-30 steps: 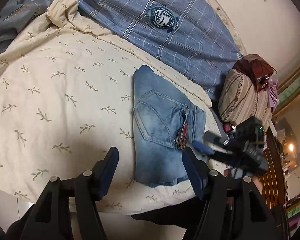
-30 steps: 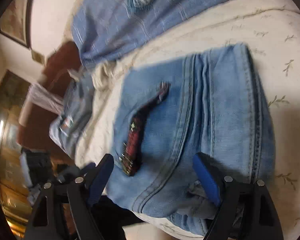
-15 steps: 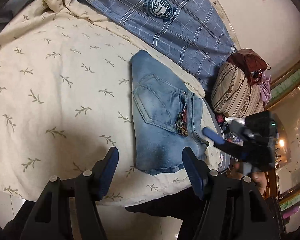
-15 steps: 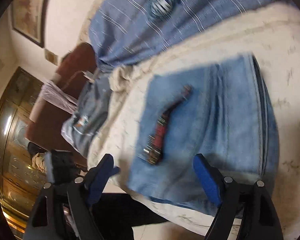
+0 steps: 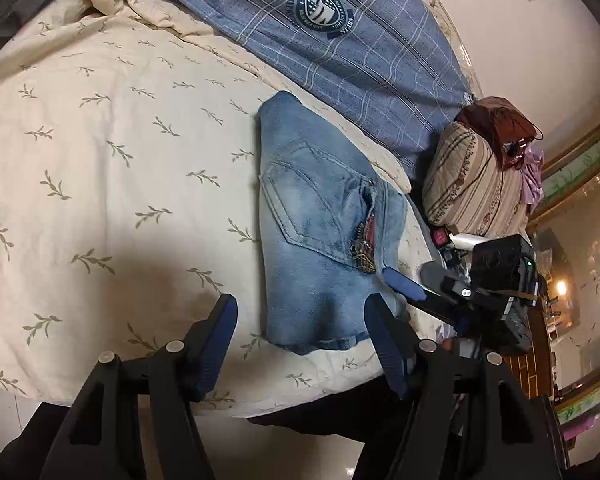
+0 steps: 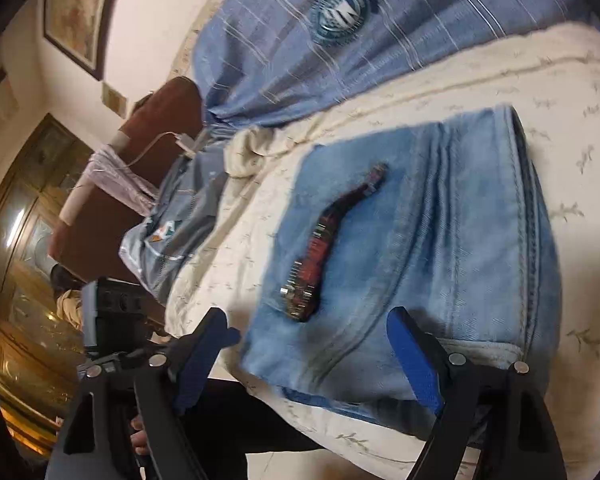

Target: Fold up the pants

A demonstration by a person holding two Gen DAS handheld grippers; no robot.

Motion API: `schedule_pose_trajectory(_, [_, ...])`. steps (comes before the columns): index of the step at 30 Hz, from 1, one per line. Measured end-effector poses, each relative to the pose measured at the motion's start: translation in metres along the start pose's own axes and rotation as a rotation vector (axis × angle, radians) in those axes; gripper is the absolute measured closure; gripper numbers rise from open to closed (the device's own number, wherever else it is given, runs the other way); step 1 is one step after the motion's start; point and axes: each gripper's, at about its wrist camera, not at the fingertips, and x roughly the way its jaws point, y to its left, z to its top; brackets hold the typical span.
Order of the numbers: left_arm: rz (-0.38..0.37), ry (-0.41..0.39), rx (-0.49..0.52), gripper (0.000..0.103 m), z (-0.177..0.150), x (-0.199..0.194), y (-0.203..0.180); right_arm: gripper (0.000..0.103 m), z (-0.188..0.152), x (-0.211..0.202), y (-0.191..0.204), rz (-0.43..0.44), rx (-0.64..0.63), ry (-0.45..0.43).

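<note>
Jeans (image 5: 320,232) lie folded on the bed (image 5: 112,160), pocket up. Left gripper (image 5: 300,344) and right gripper (image 6: 312,356) both gape apart, holding nothing, near the jeans' near edge.

Warm, fairly dim indoor light falls on the cream bedsheet (image 5: 112,152), where a broad soft shadow darkens its near edge in front of the left gripper (image 5: 300,344). Bright lamp glare glints off the golden cabinet (image 6: 16,280) at the frame edges. Both fisheye views bend hard toward black vignetted corners; the left view is sharp, while the right view smears the folded jeans (image 6: 440,248) with motion blur.
</note>
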Motion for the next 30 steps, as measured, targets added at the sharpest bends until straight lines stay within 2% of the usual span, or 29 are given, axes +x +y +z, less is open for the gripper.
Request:
schedule_pose_trajectory(5, [0.005,-0.007,0.020,0.036,-0.002,0.000,-0.004,0.018,0.003,-0.021,0.012,0.050,-0.034,-0.078])
schedule_pose_trajectory(6, [0.005,-0.006,0.027,0.036,-0.002,0.001,-0.006,0.018,0.003,-0.019,0.011,0.039,-0.030,-0.070])
schedule_pose_trajectory(8, [0.008,-0.005,0.033,0.036,-0.003,0.002,-0.007,0.018,0.001,-0.006,-0.004,-0.034,0.015,-0.013])
schedule_pose_trajectory(9, [0.009,-0.006,0.034,0.036,-0.003,0.002,-0.008,0.018,0.000,-0.004,-0.009,-0.023,0.040,-0.014])
schedule_pose_trajectory(10, [0.007,-0.007,0.034,0.036,-0.003,0.001,-0.008,0.018,0.001,-0.008,-0.008,-0.010,0.054,-0.029])
schedule_pose_trajectory(14, [0.002,-0.015,0.035,0.036,-0.003,-0.002,-0.006,0.018,0.005,-0.025,0.009,0.025,-0.018,-0.112])
schedule_pose_trajectory(15, [-0.001,-0.018,0.032,0.036,-0.003,-0.003,-0.005,0.018,0.004,-0.024,0.010,0.041,-0.024,-0.105])
schedule_pose_trajectory(18, [-0.013,-0.030,0.025,0.036,-0.002,-0.006,-0.004,0.017,0.000,0.001,-0.003,-0.057,0.001,-0.007])
schedule_pose_trajectory(20, [-0.015,-0.034,0.026,0.036,-0.002,-0.007,-0.005,0.018,0.001,-0.002,-0.003,-0.045,0.023,-0.027])
schedule_pose_trajectory(23, [-0.024,-0.037,0.040,0.036,-0.003,-0.008,-0.007,0.017,0.001,-0.022,0.011,-0.014,-0.027,-0.111])
schedule_pose_trajectory(24, [-0.024,-0.038,0.040,0.036,-0.002,-0.008,-0.007,0.017,0.001,-0.023,0.011,-0.003,-0.034,-0.115])
schedule_pose_trajectory(27, [-0.029,-0.035,0.037,0.036,-0.001,-0.005,-0.008,0.017,-0.002,-0.003,-0.004,-0.058,0.006,-0.019])
schedule_pose_trajectory(30, [-0.029,-0.035,0.048,0.036,-0.001,-0.004,-0.011,0.017,0.002,-0.009,0.000,-0.039,0.003,-0.051])
